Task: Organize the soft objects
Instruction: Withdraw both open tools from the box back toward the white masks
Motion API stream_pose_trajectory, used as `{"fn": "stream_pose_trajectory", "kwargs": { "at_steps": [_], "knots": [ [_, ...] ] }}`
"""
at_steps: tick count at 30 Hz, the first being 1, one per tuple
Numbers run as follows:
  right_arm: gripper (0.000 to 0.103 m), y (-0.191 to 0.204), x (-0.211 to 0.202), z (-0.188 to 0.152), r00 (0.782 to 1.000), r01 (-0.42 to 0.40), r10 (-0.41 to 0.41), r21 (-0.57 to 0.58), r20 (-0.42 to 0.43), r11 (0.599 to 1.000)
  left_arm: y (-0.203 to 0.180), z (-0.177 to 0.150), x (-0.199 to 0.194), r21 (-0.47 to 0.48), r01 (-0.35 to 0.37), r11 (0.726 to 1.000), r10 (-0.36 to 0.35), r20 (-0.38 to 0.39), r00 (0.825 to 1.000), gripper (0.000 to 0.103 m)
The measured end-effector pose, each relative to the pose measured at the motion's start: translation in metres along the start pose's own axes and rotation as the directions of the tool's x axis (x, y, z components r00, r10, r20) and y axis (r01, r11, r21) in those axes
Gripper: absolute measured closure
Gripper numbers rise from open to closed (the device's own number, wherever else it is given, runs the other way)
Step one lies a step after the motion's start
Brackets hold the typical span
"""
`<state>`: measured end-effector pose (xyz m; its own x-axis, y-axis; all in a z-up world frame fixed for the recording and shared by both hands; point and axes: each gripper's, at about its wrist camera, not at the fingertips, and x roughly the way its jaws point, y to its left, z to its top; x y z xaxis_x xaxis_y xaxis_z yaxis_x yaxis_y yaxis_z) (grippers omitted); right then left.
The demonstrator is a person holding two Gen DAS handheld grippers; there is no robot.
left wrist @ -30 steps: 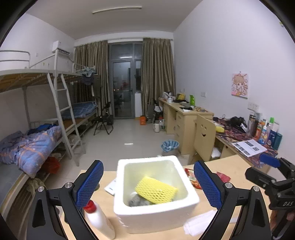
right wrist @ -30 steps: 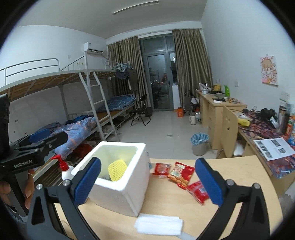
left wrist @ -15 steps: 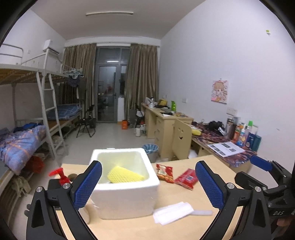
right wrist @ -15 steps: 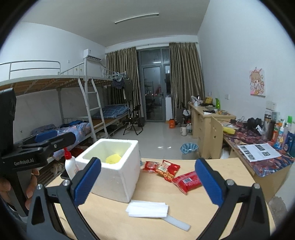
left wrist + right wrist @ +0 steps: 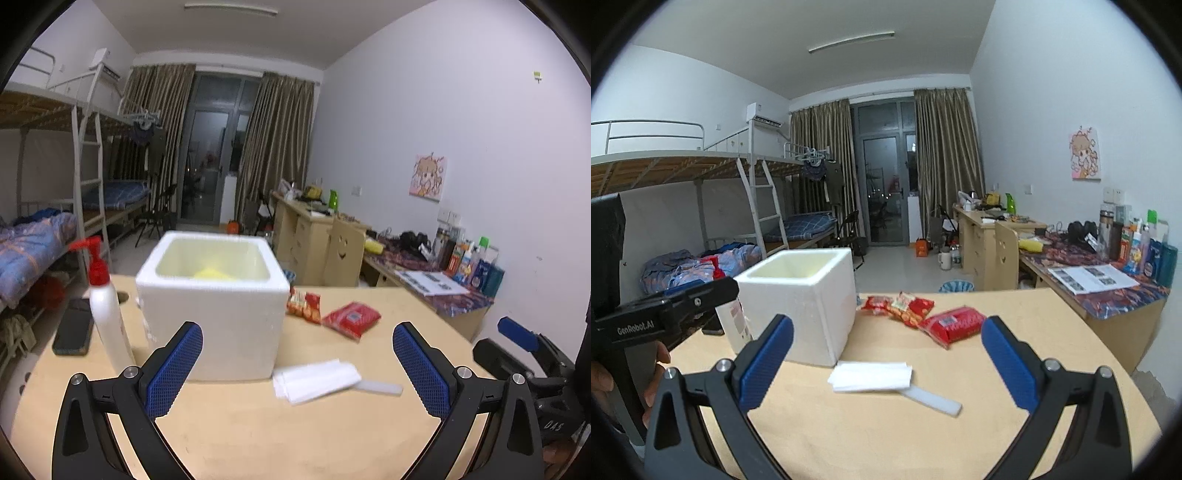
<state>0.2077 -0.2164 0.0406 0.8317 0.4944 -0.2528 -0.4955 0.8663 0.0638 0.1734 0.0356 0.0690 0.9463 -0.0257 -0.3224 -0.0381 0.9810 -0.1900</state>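
A white foam box [image 5: 214, 302] [image 5: 801, 295] stands on the wooden table [image 5: 258, 435], with a yellow foam net [image 5: 212, 273] just showing over its rim. A folded white foam sheet [image 5: 317, 378] [image 5: 871, 374] lies in front of the box, a thin white strip [image 5: 932, 398] beside it. My left gripper [image 5: 297, 369] is open and empty, low over the table before the box. My right gripper [image 5: 886, 363] is also open and empty, above the white sheet. The left gripper's body [image 5: 668, 310] shows at the left of the right wrist view.
Red snack packets [image 5: 351, 317] [image 5: 897, 306] lie right of the box. A white pump bottle with a red top [image 5: 105, 306] and a dark phone [image 5: 74, 330] are on its left. A bunk bed [image 5: 683, 221] is at left, desks [image 5: 1089, 280] at right.
Both grippers have pulled back and dropped lower, away from the box. The box's inside is now mostly hidden behind its wall, and more of the table shows.
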Motion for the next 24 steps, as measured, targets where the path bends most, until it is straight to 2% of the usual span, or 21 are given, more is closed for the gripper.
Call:
{"fn": "stream_pose_trajectory", "kwargs": {
  "at_steps": [6,15,24],
  "knots": [
    [0.0,-0.009,-0.004,-0.022,1.0,0.006,-0.004,0.041,-0.029,0.999,0.0,-0.025,0.002,0.029,-0.017,0.999,0.017,0.0,1.0,0.0],
    [0.0,-0.014,-0.011,-0.041,0.998,0.014,-0.01,0.066,-0.058,0.998,0.001,-0.056,0.003,0.039,0.009,0.999,-0.008,-0.014,1.0,0.0],
    [0.0,-0.016,-0.002,-0.051,0.994,0.026,-0.02,0.053,-0.108,0.998,-0.011,-0.068,0.022,0.087,0.031,0.996,-0.023,-0.089,0.996,0.0]
  ]
}}
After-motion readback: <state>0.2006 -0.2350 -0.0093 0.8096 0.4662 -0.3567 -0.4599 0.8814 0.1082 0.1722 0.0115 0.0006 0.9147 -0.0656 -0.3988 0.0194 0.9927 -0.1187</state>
